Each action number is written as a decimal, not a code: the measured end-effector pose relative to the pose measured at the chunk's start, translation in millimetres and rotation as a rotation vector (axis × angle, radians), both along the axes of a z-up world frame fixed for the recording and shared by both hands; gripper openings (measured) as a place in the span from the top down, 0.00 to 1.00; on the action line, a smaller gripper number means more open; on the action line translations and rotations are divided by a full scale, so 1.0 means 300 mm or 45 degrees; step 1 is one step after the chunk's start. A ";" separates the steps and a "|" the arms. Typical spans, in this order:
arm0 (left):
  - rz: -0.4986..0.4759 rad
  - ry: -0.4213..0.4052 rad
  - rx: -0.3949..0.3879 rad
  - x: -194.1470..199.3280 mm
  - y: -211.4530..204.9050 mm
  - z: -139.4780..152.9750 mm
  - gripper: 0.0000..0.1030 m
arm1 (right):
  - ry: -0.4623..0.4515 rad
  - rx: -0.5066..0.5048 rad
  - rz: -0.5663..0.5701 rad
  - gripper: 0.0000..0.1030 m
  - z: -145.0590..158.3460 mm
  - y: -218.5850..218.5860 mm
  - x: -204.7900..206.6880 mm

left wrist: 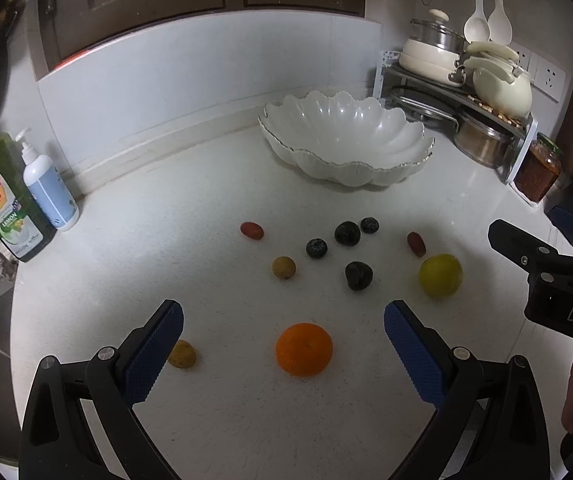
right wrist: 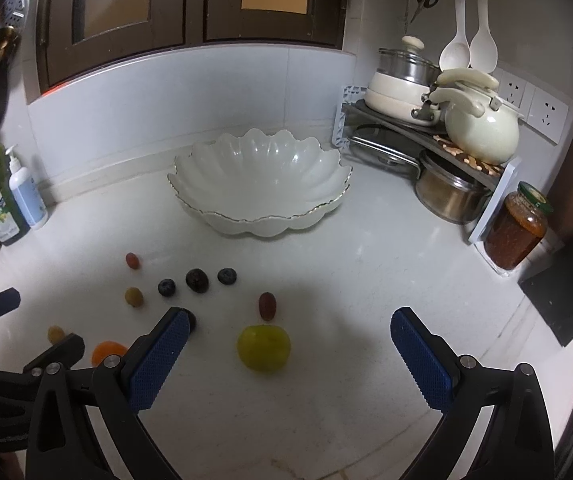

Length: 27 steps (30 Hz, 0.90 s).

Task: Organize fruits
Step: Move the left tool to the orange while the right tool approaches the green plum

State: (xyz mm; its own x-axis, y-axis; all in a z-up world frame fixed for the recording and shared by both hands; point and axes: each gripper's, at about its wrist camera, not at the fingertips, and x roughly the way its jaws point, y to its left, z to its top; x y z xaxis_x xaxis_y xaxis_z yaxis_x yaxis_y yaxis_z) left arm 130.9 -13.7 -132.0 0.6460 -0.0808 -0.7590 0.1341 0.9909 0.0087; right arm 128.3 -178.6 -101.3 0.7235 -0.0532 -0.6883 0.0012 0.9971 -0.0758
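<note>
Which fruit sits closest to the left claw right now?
The orange. It lies on the counter just ahead of the open left claw, between its two fingers, while every other fruit lies farther back or off to the side.

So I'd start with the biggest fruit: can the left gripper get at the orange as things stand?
Probably yes. The left gripper is open, and the orange lies on bare counter between its fingers, with nothing in the way.

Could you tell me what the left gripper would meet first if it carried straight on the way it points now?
Most likely the orange: it lies on the counter between the open fingers of the left gripper, just ahead. Depth is uncertain in this fisheye view, so the gripper might pass above it.
</note>
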 end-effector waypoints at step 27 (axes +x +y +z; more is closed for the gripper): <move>-0.062 0.059 0.031 0.035 -0.028 -0.186 0.17 | 0.090 -0.005 0.064 0.08 -0.192 0.038 0.065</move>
State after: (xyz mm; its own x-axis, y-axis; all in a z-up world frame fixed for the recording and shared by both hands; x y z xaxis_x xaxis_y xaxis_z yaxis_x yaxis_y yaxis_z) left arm 141.4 -22.2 -187.7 0.6060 -0.0920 -0.7901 0.1828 0.9828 0.0257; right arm 147.7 -167.1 -158.9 0.6751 -0.0209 -0.7375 -0.0540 0.9955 -0.0776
